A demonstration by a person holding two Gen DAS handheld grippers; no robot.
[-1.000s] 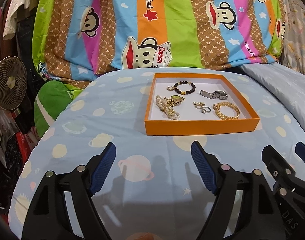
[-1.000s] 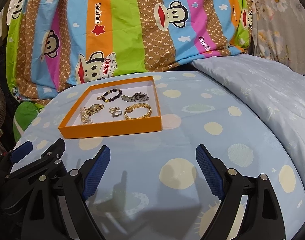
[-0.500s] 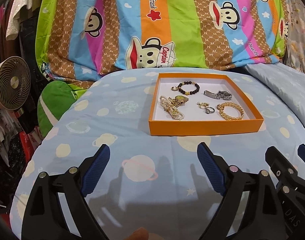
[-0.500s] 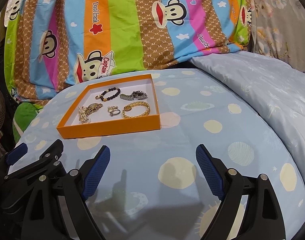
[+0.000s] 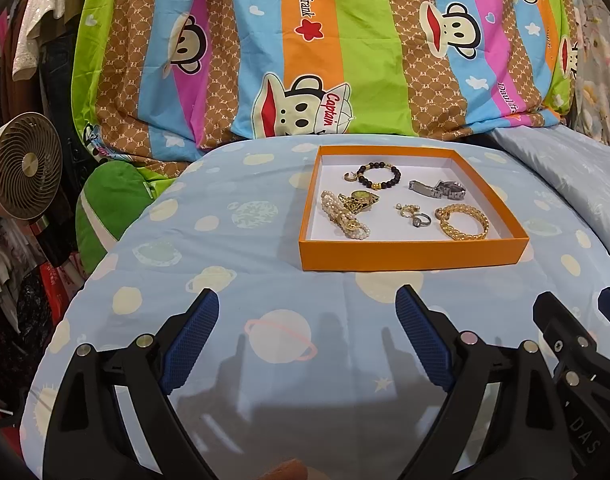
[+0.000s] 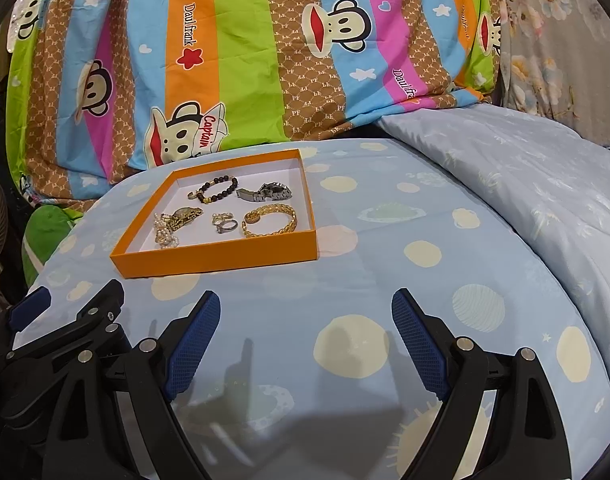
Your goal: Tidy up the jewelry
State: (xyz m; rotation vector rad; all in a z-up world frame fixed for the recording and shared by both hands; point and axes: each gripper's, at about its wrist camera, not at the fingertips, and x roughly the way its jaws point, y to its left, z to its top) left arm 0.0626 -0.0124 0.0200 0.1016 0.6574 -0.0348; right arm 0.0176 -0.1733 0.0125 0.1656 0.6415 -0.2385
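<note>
Blue bed [image 5: 225, 264] holds an orange tray [image 5: 413, 254] with jewelry inside; both hand-held grippers, left [image 5: 307, 344] and right [image 6: 305, 340], gape wide and empty; sorting looks done.

Left gripper [image 5: 307, 320] and right gripper [image 6: 305, 320]: matte black plastic frames with angular cut-outs, each arm studded with round silver rivets; fingers [image 5: 193, 340] faced with dark blue cross-hatched pads; white lettering "DAS" printed on one black side panel
</note>
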